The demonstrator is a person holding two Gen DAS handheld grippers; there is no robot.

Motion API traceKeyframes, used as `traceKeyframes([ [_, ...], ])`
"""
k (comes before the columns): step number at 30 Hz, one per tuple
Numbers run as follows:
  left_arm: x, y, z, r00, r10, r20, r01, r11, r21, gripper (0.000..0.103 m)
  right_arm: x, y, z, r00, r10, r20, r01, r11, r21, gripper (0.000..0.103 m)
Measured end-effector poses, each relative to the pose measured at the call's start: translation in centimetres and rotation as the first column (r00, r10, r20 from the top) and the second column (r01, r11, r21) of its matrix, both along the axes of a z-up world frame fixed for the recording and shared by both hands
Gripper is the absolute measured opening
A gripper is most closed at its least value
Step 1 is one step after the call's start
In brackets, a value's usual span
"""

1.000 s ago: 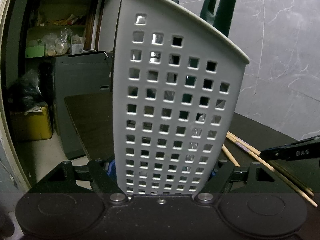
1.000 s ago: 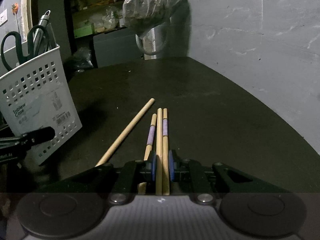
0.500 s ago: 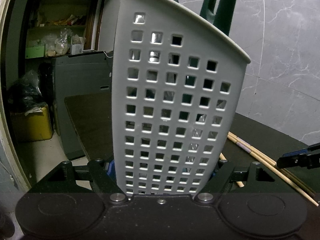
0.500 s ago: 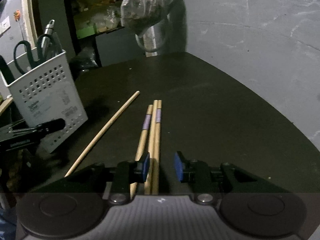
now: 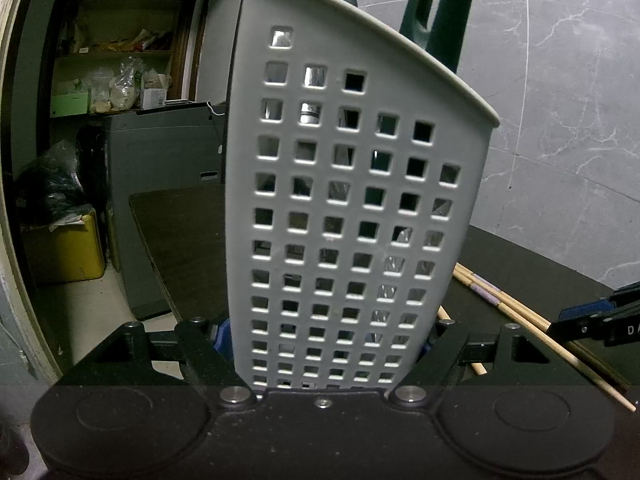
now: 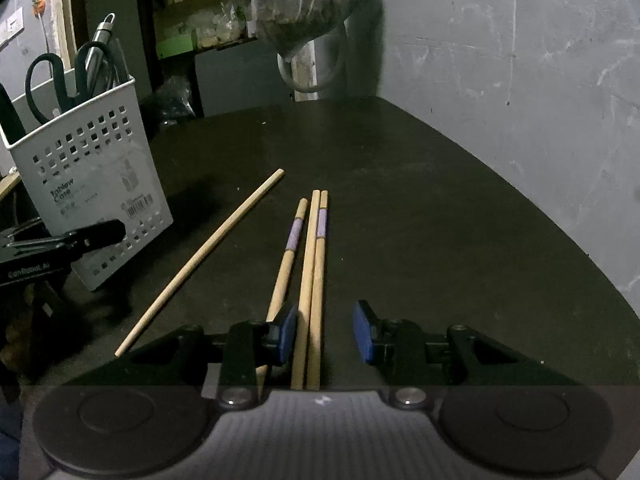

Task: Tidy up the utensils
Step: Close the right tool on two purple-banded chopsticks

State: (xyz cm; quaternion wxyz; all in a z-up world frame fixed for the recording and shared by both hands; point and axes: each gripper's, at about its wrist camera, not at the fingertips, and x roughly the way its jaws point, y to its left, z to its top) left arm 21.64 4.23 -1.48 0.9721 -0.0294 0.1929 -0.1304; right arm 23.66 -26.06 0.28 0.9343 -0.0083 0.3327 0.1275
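While your left gripper (image 5: pixel 326 354) stays clamped on the caddy (image 5: pixel 352 216), your right gripper (image 6: pixel 325 330), jaws just opening, stands released around two chopsticks (image 6: pixel 314 280) lying between its fingers; next: re-close, lift, carry to caddy.

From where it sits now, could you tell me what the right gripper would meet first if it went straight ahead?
Probably the two chopsticks lying between the open right gripper, then the dark table; depth is unclear.
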Motion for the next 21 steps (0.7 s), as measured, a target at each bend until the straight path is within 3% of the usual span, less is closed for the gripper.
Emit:
traceKeyframes([
  [5, 0.0, 0.0, 0.0, 1.000, 0.000, -0.001, 0.000, 1.000, 0.001, 0.079, 1.0, 0.7, 0.3, 1.000, 0.026, -0.013, -0.026, 0.998, -0.049, 0.036],
  [18, 0.0, -0.1, 0.0, 1.000, -0.001, 0.000, 0.001, 1.000, 0.001, 0.079, 6.7, 2.0, 1.2, 0.990, 0.102, -0.101, -0.109, 0.992, -0.069, 0.036],
  [19, 0.0, -0.1, 0.0, 1.000, -0.001, 0.000, 0.001, 1.000, -0.001, 0.079, 7.0, 2.1, 1.3, 0.988, 0.108, -0.109, -0.116, 0.991, -0.070, 0.029],
  [20, 0.0, -0.1, 0.0, 1.000, -0.002, 0.000, 0.002, 1.000, -0.001, 0.079, 7.2, 2.2, 1.4, 0.986, 0.112, -0.120, -0.121, 0.990, -0.069, 0.016],
  [21, 0.0, -0.1, 0.0, 1.000, -0.002, 0.000, 0.002, 1.000, -0.002, 0.079, 7.5, 2.3, 1.5, 0.985, 0.109, -0.135, -0.119, 0.990, -0.069, 0.015],
])
